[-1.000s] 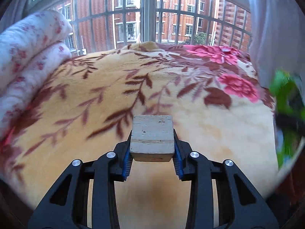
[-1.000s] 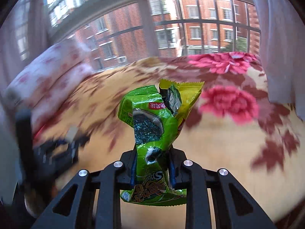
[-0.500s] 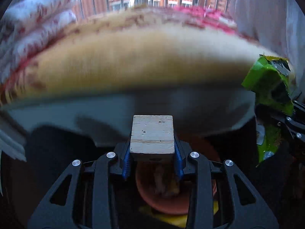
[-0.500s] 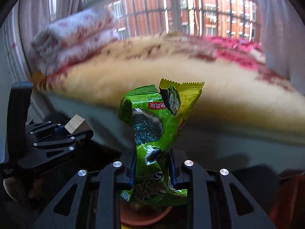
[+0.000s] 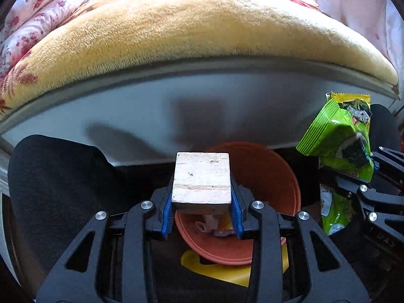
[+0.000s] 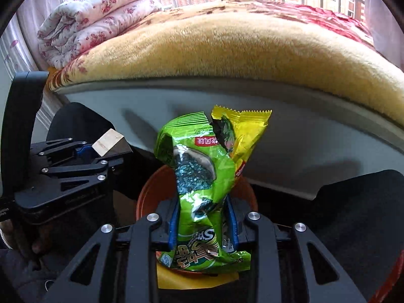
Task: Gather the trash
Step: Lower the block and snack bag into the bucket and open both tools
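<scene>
Left gripper (image 5: pixel 202 217): we hold a pale wooden block (image 5: pixel 202 180) clamped between the blue pads, which press its two sides; the block juts forward and up past the fingertips.

Right gripper (image 6: pixel 203 224): its jaws have just been opening a little, yet we see the green snack wrapper (image 6: pixel 202 174) between the blue pads and upright. The left pad lies against the foil; on the right we cannot tell whether the pad touches.

Wrapper: crumpled, its torn yellow top edge highest, its lower end hanging below the fingers over the bin.

Bin: we look down on an orange round bin (image 5: pixel 267 174) on the floor, directly under both pairs of fingers. In the left view its rim arcs behind the block, and some scraps (image 5: pixel 212 227) lie inside. A yellow piece (image 5: pixel 227 272) sticks out from beneath its near edge.

Bed edge: the grey bed frame (image 5: pixel 141 106) runs across just beyond the bin, with the fuzzy yellow blanket (image 5: pixel 192 27) overhanging its top lip.

Sides: our dark-clothed knees (image 5: pixel 58 181) flank the bin left and right, so we have a narrow pocket between legs and bed frame.

Gap between tools: the two grippers sit side by side, apart, not touching.

Far end: a folded floral quilt (image 6: pixel 98 17) rests on the blanket's left end.
</scene>
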Action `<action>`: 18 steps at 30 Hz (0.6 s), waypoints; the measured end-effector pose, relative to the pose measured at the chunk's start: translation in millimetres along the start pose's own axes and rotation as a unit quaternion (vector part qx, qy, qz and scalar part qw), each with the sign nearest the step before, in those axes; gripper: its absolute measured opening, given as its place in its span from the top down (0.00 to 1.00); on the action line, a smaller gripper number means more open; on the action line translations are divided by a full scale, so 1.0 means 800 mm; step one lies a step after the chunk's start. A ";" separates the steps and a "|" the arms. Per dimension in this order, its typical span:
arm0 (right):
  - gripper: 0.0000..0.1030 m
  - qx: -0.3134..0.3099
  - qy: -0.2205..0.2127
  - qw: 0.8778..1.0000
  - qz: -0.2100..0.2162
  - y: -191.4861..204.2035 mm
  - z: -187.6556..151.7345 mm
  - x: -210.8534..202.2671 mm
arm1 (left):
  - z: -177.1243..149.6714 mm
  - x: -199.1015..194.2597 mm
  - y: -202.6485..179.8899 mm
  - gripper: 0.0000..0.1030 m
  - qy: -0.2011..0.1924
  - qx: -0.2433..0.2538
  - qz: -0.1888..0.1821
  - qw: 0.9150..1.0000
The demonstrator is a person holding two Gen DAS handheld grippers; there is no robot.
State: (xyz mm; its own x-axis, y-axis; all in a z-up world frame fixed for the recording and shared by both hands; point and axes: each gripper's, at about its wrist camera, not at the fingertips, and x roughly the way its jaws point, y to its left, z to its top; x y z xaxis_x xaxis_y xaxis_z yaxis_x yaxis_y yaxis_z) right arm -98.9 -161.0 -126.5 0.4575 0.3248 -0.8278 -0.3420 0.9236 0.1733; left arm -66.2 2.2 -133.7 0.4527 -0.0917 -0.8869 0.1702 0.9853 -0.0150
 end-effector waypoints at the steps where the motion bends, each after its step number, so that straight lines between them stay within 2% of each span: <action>1: 0.53 0.000 0.003 1.000 0.000 0.000 0.000 0.002 | 0.001 0.002 0.000 0.51 0.002 0.000 0.001 1.000; 2: 0.42 0.000 0.005 1.000 0.000 0.001 0.001 0.003 | 0.004 0.004 0.002 0.43 0.003 0.000 0.005 1.000; 3: 0.25 -0.001 0.004 1.000 -0.004 0.001 0.001 0.003 | 0.005 0.004 0.004 0.26 0.003 -0.004 0.009 1.000; 4: 0.24 -0.001 0.001 1.000 -0.010 0.001 0.001 0.002 | 0.006 0.004 0.007 0.23 -0.001 -0.007 0.006 1.000; 15: 0.23 0.016 -0.011 1.000 -0.019 -0.013 -0.002 -0.007 | 0.003 -0.001 0.015 0.23 -0.008 -0.030 -0.001 1.000; 17: 0.21 0.015 -0.013 1.000 -0.024 -0.012 -0.001 -0.010 | 0.002 -0.005 0.016 0.23 -0.012 -0.028 0.002 1.000; 18: 0.17 0.014 -0.016 0.999 -0.027 -0.011 -0.001 -0.011 | -0.002 -0.005 0.015 0.23 -0.015 -0.027 0.003 1.000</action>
State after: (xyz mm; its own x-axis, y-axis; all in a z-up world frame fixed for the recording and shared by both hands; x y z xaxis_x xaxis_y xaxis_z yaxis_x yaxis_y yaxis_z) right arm -100.5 -172.3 -120.8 0.5002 0.2804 -0.8193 -0.2940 0.9449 0.1439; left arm -67.4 14.8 -130.7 0.4790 -0.0885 -0.8733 0.1197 0.9922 -0.0349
